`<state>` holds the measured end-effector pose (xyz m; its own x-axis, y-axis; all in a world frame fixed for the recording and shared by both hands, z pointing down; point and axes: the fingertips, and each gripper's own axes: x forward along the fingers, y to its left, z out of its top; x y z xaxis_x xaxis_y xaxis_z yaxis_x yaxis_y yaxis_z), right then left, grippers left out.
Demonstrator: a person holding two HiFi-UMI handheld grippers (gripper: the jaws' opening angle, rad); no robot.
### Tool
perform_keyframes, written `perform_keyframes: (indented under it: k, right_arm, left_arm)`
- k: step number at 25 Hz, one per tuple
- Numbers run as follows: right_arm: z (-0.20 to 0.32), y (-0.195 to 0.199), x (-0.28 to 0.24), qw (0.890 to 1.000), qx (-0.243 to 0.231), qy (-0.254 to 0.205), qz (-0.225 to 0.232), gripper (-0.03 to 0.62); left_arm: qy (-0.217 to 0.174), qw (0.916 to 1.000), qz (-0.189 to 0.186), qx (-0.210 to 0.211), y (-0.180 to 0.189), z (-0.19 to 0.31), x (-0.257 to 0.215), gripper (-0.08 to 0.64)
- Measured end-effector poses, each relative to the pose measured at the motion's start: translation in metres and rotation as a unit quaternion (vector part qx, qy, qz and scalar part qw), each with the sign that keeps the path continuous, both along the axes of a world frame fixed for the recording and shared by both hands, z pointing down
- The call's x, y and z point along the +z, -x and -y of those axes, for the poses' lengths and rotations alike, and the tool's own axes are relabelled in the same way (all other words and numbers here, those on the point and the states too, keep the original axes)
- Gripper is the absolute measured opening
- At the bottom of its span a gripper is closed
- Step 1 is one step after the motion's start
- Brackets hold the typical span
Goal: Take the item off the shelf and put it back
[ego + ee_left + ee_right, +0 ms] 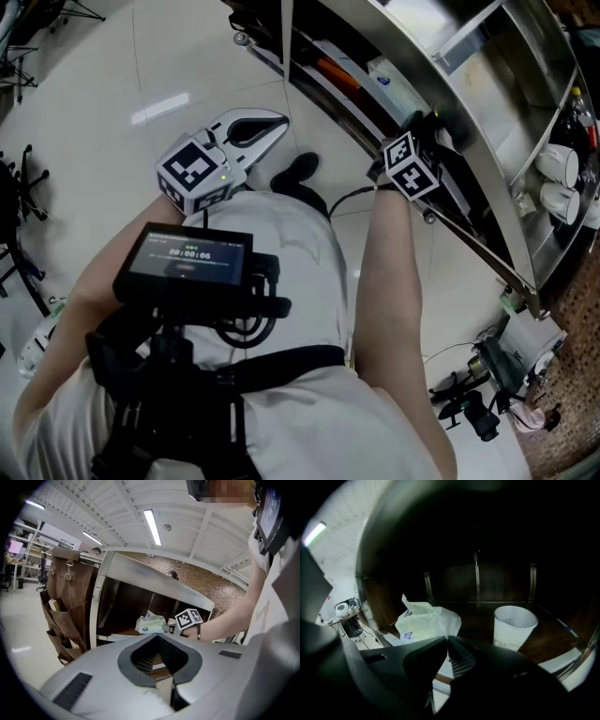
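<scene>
A crumpled pale green and white plastic packet (423, 622) lies on the dark wooden shelf board (478, 613) inside a metal shelf unit (487, 141). My right gripper (447, 638) reaches into that shelf with its tips pinched shut on the packet's near edge. In the head view only its marker cube (411, 167) shows; the jaws are hidden under the shelf's metal edge. The left gripper view shows the same packet (151, 623) beside that cube (189, 618). My left gripper (279, 122) hovers over the floor in front of my chest, shut and holding nothing (157, 634).
A white paper cup (513, 626) stands on the same shelf, right of the packet. More white cups (558, 165) lie on another shelf level. A brown hanging organiser (65, 602) sits left of the unit. Tools and cables (487, 380) lie on the floor at the right.
</scene>
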<state>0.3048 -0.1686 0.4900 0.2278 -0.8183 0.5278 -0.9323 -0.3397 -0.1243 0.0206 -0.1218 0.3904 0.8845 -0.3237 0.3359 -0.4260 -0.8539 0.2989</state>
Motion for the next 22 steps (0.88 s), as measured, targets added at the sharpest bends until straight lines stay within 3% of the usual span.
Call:
perform_keyframes:
  k: [7, 14, 18, 22]
  right_arm:
    - [-0.036, 0.057, -0.032, 1.000, -0.006, -0.026, 0.008, 0.015]
    - [-0.086, 0.084, -0.050, 0.998, 0.010, -0.045, 0.040, 0.015]
    - [-0.119, 0.119, -0.082, 0.996, 0.015, -0.076, 0.049, 0.015]
    - [-0.151, 0.154, -0.123, 0.993, 0.018, -0.108, 0.041, 0.015]
  left_arm:
    - [-0.012, 0.9992, -0.012, 0.035, 0.031, -0.007, -0.010, 0.011]
    - [-0.016, 0.9974, -0.021, 0.067, 0.038, -0.011, -0.004, 0.011]
    - [-0.049, 0.9953, -0.027, 0.079, 0.061, -0.013, -0.014, 0.011]
    - [-0.077, 0.9884, -0.043, 0.124, 0.074, -0.031, -0.037, 0.009]
